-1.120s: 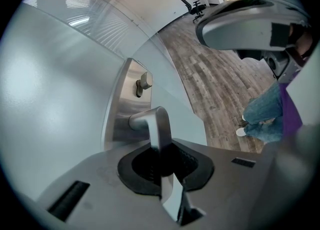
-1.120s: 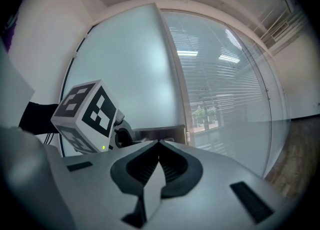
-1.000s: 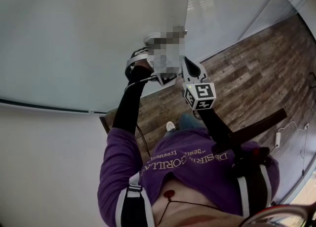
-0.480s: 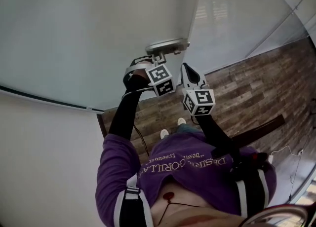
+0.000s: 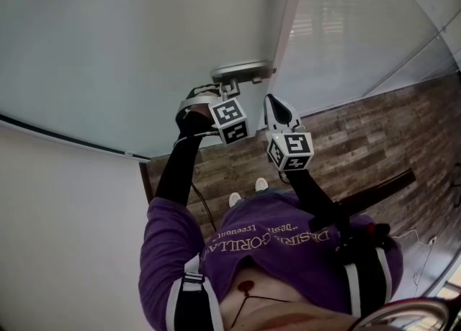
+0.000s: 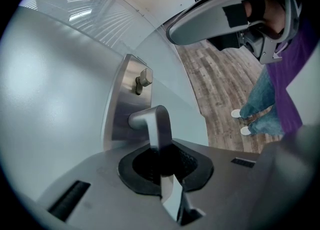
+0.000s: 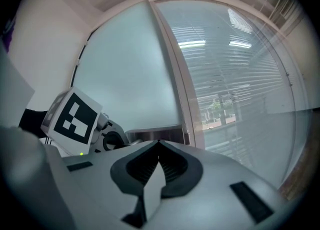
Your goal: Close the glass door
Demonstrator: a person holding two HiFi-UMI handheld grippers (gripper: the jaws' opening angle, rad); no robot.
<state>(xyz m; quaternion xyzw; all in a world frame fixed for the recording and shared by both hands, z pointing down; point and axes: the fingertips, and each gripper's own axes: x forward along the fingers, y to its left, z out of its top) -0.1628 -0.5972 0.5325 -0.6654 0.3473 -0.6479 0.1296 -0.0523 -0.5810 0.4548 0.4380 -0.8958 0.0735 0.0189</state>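
Grip on the handle for the closing stroke. The left hand-held gripper is clamping its two jaws onto the brushed-steel lever handle. This handle is projecting from a steel backplate on the frosted glass door, and the jaws are biting its free end, away from the pivot. The right hand-held gripper is hovering just beside the handle, on the side toward the door's free edge, with its jaws pressed together on nothing. The door's edge is lying just beyond the handle, next to a pale upright frame post and a clear pane backed by slatted blinds. Whether the latch is already meeting the frame cannot be told.

As a judgement, the step is going best if the operator is:
- holding the clamp firm and square on the handle
- carrying the door along its own swing rather than twisting the handle
- slowing near the post so the glass is not slamming
- holding the idle gripper clear of the gap beside the handle
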